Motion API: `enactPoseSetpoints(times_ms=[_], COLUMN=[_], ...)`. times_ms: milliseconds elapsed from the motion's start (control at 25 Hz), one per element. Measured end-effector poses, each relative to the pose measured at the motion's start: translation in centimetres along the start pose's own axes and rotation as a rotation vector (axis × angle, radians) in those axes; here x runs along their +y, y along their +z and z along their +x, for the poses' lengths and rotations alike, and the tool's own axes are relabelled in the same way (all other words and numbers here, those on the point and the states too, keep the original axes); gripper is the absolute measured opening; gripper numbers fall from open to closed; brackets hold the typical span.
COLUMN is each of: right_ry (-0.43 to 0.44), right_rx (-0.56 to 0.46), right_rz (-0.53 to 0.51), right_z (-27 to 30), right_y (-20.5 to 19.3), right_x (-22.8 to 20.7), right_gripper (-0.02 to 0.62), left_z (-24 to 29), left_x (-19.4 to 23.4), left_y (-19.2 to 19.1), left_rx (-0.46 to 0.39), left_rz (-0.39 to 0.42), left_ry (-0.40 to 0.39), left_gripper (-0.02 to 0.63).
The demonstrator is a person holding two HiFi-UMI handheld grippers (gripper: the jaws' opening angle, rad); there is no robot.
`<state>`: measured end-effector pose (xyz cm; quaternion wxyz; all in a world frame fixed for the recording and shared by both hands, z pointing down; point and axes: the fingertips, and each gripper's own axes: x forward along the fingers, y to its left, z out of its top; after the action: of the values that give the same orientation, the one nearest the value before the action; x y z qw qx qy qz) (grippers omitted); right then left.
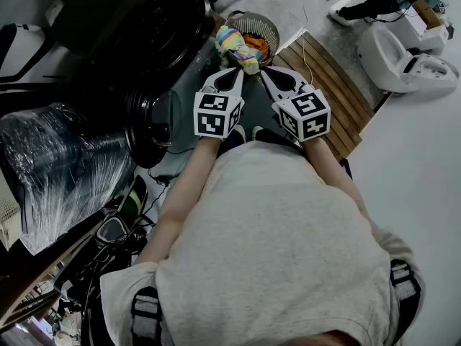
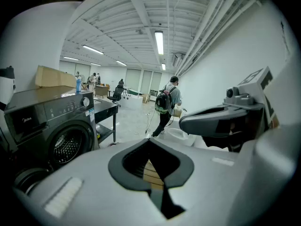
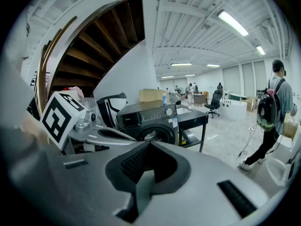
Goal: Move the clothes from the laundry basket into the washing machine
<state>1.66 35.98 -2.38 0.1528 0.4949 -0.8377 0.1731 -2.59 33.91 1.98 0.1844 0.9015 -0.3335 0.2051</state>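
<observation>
Down ahead of me on the floor, the laundry basket [image 1: 268,21] sits at the end of a slatted wooden platform [image 1: 328,85], and the clothes [image 1: 238,47] are in it: a pastel, multicoloured piece heaped over the near rim, something orange tucked behind it. I've got both tools held out side by side, a little apart from each other, pointing towards that basket and tipped slightly down. The left hand-held gripper [image 1: 236,72] has its jaws pressed together with nothing between them; its own view [image 2: 149,140] shows the dark pads meeting at the tip, with only the wooden slats visible through the gap behind. The right hand-held gripper [image 1: 269,74] is the same, closed up and empty [image 3: 148,144]. Its tip is short of the clothes; the left one's is just by the colourful piece, though I can't tell if it touches. The washing machine [image 1: 137,27] is off to my left, dark-fronted, its round door [image 1: 155,121] swung open and the perforated drum showing in the left gripper view [image 2: 66,147]. A plastic-wrapped bundle [image 1: 57,164] lies nearer me on that side. Further down the hall a person with a backpack [image 3: 272,112] is walking
</observation>
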Motion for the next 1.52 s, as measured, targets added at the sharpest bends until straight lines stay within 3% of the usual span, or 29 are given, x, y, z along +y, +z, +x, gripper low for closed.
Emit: enactPoseSetpoints(times_ms=[400, 800, 1000, 1240, 1520], right_ry=[0.007, -0.060, -0.071, -0.047, 0.018], right_rx=[0.026, -0.019, 0.012, 0.048, 0.072], right_rz=[-0.013, 0.059, 0.089, 0.105, 0.092], right_z=[0.8, 1.3, 2.8, 5.8, 9.5], right_y=[-0.5, 0.3, -1.5, -3.2, -0.8], right_x=[0.1, -0.2, 0.1, -2.7, -9.2], right_gripper=[0.008, 0.008, 0.008, 0.008, 0.008], left_z=[0.7, 0.0, 0.6, 3.9, 9.0], left_x=[0.0, 1.0, 2.7, 4.5, 7.0], left_y=[0.4, 0.7, -0.6, -1.7, 0.4], left_rx=[0.001, -0.009, 0.008, 0.034, 0.050], left_rz=[-0.008, -0.019, -0.060, -0.130, -0.169], left_ry=[-0.012, -0.047, -0.061, -0.057, 0.005], left_gripper=[0.009, 0.009, 0.009, 0.009, 0.009])
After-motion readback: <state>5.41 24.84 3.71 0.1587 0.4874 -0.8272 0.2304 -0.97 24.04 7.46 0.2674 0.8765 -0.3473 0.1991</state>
